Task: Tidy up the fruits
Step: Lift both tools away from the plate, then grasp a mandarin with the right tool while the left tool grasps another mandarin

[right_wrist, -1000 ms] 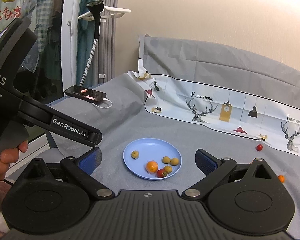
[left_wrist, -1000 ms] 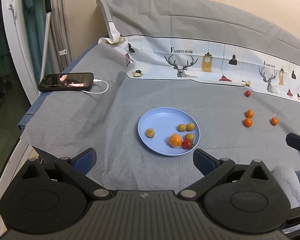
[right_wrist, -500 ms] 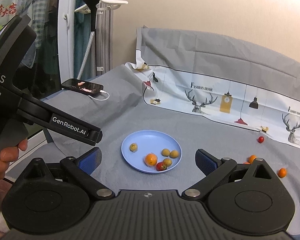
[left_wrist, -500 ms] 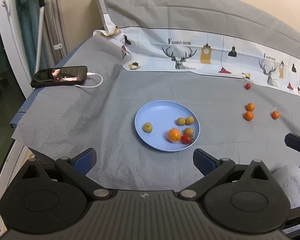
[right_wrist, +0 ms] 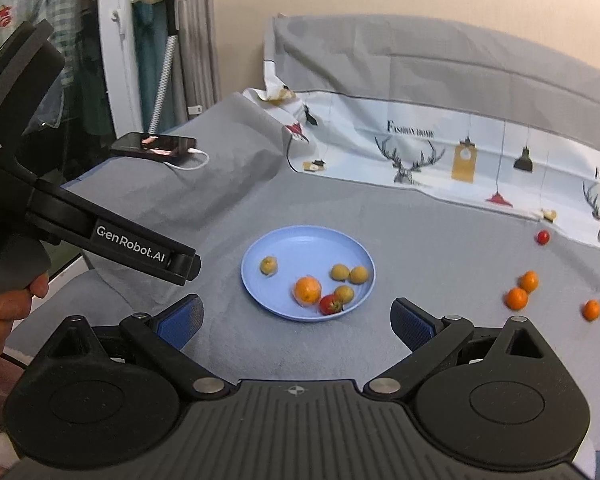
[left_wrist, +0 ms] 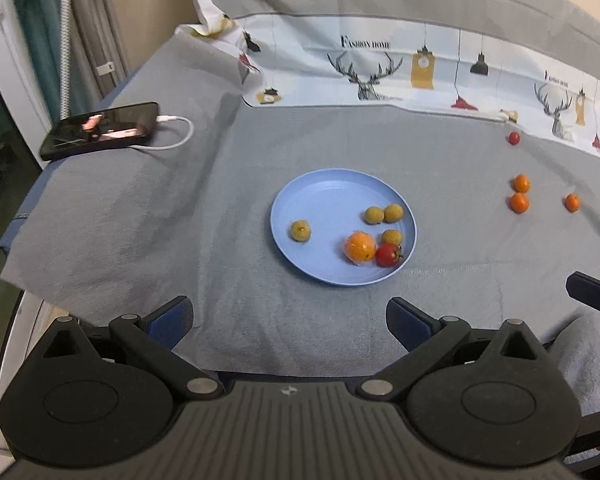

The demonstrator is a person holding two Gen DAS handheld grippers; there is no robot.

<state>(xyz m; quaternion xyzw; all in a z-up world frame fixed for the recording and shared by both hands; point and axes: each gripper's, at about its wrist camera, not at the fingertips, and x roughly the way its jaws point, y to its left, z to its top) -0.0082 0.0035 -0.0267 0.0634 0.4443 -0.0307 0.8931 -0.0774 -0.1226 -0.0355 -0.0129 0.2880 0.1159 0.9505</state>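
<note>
Now we hold both grippers nearer plate (left_wrist: pixel 300 204) than a second ago; fruit looms larger in both views. Left gripper (left_wrist: pixel 290 314) fingers wide, empty. Right gripper (right_wrist: pixel 298 316) fingers wide, empty. Plate carries orange (left_wrist: pixel 359 245), tomato (left_wrist: pixel 387 255), four yellowish fruits. Loose on cloth (left_wrist: pixel 140 208), well right of plate: three small oranges (left_wrist: pixel 518 202), one red tomato (left_wrist: pixel 514 138). We judge approach under way; four pieces left.

Plate (left_wrist: pixel 300 204) mid-bed, holding six fruits (left_wrist: pixel 359 245). Four more fruits (left_wrist: pixel 519 202) loose on the cloth (left_wrist: pixel 180 240) to its right. Phone (left_wrist: pixel 100 130) far back left.
</note>
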